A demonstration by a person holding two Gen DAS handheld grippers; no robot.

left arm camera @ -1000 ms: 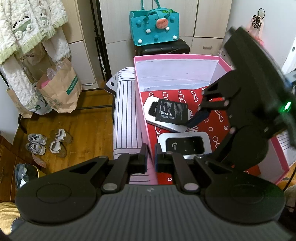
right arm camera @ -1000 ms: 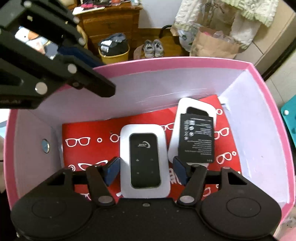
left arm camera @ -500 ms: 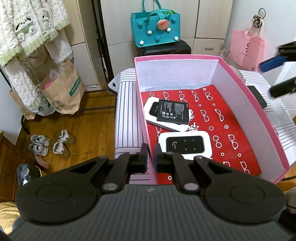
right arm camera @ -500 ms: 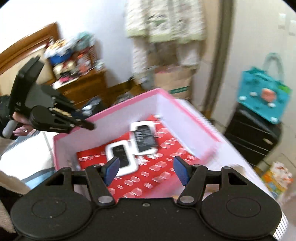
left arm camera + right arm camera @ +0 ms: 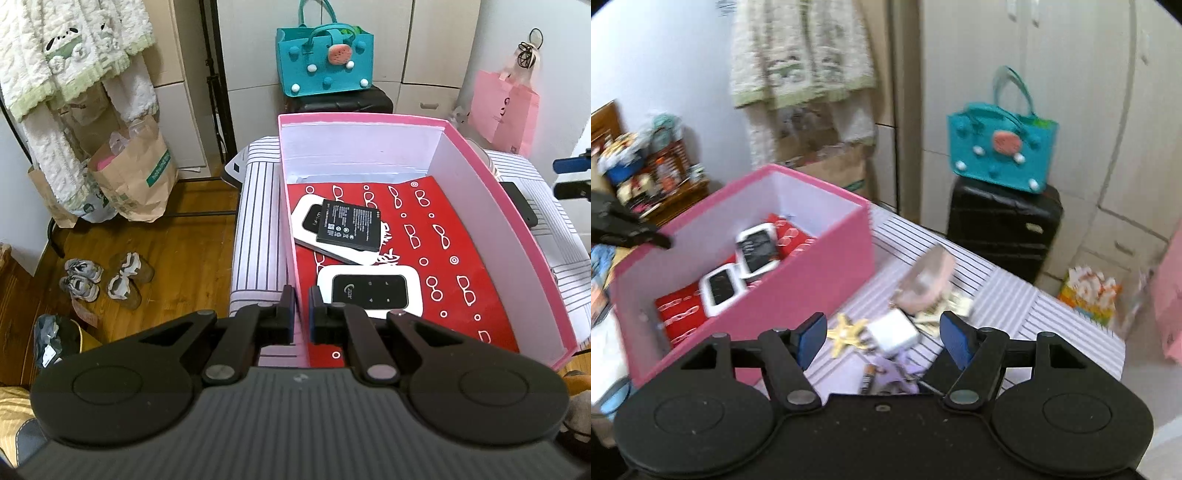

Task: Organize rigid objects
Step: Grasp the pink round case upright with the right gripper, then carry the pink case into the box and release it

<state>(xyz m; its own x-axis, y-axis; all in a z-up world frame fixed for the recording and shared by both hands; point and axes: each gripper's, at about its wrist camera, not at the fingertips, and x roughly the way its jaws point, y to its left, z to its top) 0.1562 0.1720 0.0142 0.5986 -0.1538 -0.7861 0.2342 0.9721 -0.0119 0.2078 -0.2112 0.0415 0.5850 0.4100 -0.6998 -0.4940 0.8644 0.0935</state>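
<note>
The pink box [image 5: 491, 206] is sitting on the striped surface [image 5: 1015, 295], its near wall clamped by the left gripper [image 5: 302, 314], probably to steady it. Inside are lying two pocket routers [image 5: 369, 291] and a battery [image 5: 349, 229]. Beyond its right edge, the right gripper [image 5: 882, 338], jaws apart and just widening, empty, is hovering over loose items: white charger [image 5: 897, 330], starfish clip [image 5: 846, 332].

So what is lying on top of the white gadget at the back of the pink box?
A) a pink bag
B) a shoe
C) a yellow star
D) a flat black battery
D: a flat black battery lies across the white gadget at the back of the pink box.
</note>
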